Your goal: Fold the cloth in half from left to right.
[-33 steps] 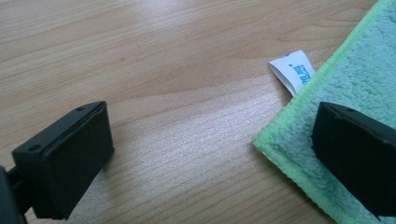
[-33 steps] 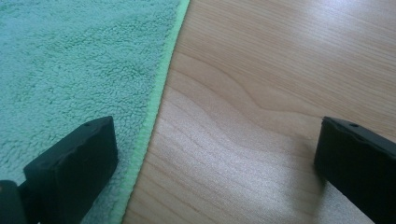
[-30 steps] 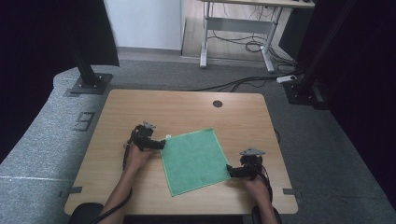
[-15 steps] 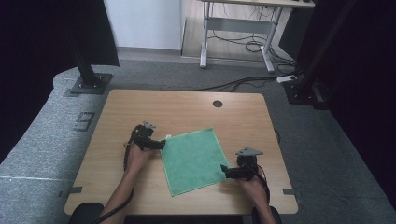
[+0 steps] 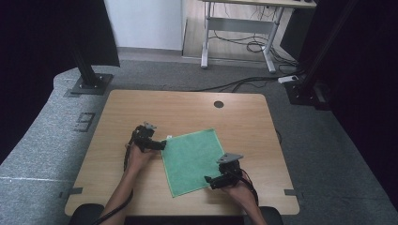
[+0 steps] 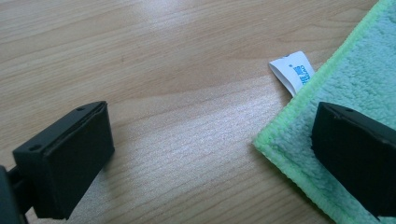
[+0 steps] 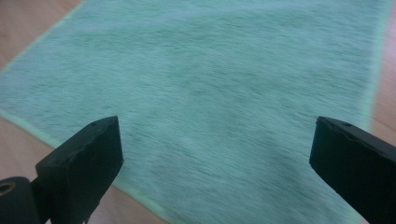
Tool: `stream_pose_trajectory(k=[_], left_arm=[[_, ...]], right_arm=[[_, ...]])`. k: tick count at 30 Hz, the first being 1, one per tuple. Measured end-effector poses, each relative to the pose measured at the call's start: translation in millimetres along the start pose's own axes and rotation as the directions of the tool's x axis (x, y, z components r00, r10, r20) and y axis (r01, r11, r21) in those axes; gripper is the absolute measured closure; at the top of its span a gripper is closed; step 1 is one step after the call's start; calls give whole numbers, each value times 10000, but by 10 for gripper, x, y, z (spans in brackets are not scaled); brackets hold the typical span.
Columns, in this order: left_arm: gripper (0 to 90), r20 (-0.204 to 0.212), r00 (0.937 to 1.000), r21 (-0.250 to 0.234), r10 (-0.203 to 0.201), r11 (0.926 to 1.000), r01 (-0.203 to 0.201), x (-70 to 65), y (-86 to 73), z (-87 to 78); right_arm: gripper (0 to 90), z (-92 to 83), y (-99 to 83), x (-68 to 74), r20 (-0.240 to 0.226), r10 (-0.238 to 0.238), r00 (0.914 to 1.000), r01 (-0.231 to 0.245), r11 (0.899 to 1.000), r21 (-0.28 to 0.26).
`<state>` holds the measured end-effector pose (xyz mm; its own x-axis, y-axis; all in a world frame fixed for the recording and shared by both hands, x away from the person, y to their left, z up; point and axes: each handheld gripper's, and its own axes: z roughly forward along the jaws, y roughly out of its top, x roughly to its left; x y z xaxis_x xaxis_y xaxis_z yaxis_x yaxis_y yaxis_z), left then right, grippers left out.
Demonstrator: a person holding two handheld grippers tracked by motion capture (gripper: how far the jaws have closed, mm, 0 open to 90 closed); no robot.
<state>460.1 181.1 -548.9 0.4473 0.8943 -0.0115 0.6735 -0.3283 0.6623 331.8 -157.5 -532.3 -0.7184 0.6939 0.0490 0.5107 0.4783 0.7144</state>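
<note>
The left hand-held gripper (image 5: 162,144), jaws spread, straddles the green cloth's (image 5: 193,159) 10 o'clock corner. The right hand-held gripper (image 5: 210,182), also released, hovers at its 5 o'clock edge on the bench (image 5: 187,110)

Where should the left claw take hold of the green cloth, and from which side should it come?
Probably at the corner beside the white label. The green cloth lies flat on the table, so only its edges offer a grip. The left claw is open there, one jaw over the cloth, the other over bare wood. Come down from the person's left and pinch the stitched edge.
</note>
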Motion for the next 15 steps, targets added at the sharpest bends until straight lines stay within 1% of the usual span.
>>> stream_pose_trajectory(k=[5, 7, 8, 9, 11, 12, 13, 14, 15], left_arm=[[0, -26, 10000, -7, -29, 10000, 29, -1, -2, 0], [0, -26, 10000, 7, -19, 10000, 19, 0, -2, -2], [0, -38, 10000, -8, -38, 10000, 38, -2, -3, -1], [0, -38, 10000, -8, -38, 10000, 38, -2, -3, -1], [0, -47, 10000, -27, -46, 10000, 45, -3, -4, 0], [0, -49, 10000, -46, -68, 10000, 68, -4, -4, 1], [0, -47, 10000, -45, -71, 10000, 71, -4, -4, 1], [0, -47, 10000, -45, -71, 10000, 71, -4, -4, 1], [0, -49, 10000, -48, -74, 10000, 74, -5, -4, 1]], right_arm=[[52, 88, 74, 184, -537, -314, 9981, 320, 9994, 102], [67, 124, 103, 254, -756, -441, 9962, 452, 9989, 122], [87, 162, 127, 322, -928, -600, 9939, 616, 9980, 144], [87, 162, 127, 322, -928, -600, 9939, 616, 9980, 144], [115, 217, 152, 406, -1180, -788, 9899, 817, 9965, 200], [115, 217, 152, 406, -1180, -788, 9899, 817, 9965, 200], [130, 248, 164, 453, -1333, -902, 9870, 942, 9953, 239], [130, 248, 164, 453, -1333, -902, 9870, 942, 9953, 239], [130, 263, 172, 481, -1371, -925, 9862, 967, 9950, 242]])
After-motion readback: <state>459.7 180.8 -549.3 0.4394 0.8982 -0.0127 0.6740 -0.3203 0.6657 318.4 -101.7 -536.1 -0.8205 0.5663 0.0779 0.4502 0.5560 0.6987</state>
